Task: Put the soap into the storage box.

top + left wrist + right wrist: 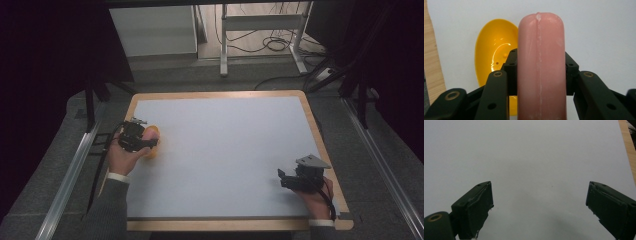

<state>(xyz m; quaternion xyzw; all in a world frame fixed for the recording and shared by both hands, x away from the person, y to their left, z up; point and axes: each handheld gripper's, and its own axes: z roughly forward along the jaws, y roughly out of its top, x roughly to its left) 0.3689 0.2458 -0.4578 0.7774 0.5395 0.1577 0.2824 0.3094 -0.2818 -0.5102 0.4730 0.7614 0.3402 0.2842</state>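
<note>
Sausage (541,67) clamped in left tool (541,72), over yellow dish (491,50).

There are two hand-held grippers: the left hand-held gripper (540,72) and the right hand-held gripper (539,207), one in each of the person's two hands. One pink sausage (541,62) sits between the jaws of the left hand-held gripper. One yellow bowl (492,50) lies just beyond and to the side of that same hand-held gripper. One bench (225,145) carries it all, with one pale sheet over its wooden top.
</note>
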